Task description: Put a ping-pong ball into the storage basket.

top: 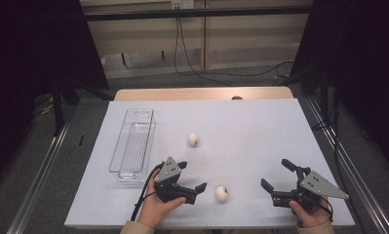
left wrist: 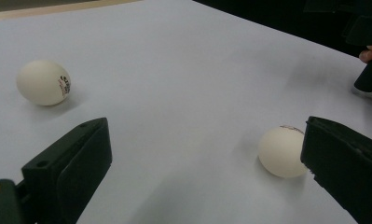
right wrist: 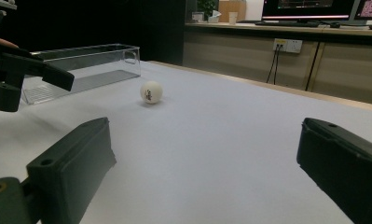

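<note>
Lying on the white table cover [top: 260,131] near the front edge: a small white table-tennis ball [top: 222,193], round, matte, carrying a faint reddish printed mark on its upper side, casting a soft shadow beneath. Sitting just beside the inner face of one black jaw in the left gripper view, though whether touching it or a hair apart cannot be told; resting toward that jaw's side of the gap rather than centred. Standing wide apart around it, the jaws of the left gripper [top: 192,176], gripped from below by the left hand [top: 157,207], nothing being pinched. Lying farther back toward the middle of the cover, well apart from the first, a second white ball [top: 193,139] with a dark and red printed logo facing sideways. Standing lengthwise along the left part of the cover, a clear plastic rectangular bin [top: 131,146], long and narrow, with a ribbed bottom and nothing visible inside. Being held low over the front right part of the cover by the right hand [top: 311,214], the right gripper [top: 276,174], jaws likewise spread wide, bare cover showing between them. Trailing from the left gripper toward the front edge, a black cable [top: 139,204].
</note>
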`<state>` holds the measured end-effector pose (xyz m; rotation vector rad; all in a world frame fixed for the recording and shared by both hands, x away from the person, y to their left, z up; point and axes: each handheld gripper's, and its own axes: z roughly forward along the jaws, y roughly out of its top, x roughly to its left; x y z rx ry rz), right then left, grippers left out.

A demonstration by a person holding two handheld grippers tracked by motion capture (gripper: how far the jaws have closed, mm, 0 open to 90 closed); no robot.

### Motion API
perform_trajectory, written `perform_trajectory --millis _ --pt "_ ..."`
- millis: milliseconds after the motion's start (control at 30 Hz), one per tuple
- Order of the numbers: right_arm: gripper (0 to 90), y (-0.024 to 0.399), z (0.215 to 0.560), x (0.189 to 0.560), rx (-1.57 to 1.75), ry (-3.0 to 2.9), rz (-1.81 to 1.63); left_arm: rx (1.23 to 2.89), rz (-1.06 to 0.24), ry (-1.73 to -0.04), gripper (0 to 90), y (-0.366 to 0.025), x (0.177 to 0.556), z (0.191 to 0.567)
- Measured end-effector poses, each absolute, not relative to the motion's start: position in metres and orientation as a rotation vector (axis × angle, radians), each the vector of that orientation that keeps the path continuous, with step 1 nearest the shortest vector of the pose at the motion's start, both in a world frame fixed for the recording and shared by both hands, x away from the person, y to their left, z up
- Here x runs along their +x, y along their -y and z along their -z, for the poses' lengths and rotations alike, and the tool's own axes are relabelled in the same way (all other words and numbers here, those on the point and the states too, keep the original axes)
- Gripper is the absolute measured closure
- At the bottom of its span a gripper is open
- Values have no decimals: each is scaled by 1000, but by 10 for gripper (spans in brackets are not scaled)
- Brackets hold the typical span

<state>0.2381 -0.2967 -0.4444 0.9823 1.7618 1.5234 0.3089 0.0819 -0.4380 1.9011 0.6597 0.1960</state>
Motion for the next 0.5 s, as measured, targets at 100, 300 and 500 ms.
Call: perform_trajectory --millis 100,300,500 --pt "26 297 444 238 983 -1762 -1523 1906 -195 -653 18 -80 309 438" --pt "26 297 445 238 982 -1764 -1521 1912 -188 -647 18 -78 309 438" --pt "27 297 445 238 983 -1763 -1522 1919 -181 -639 18 -75 309 438"
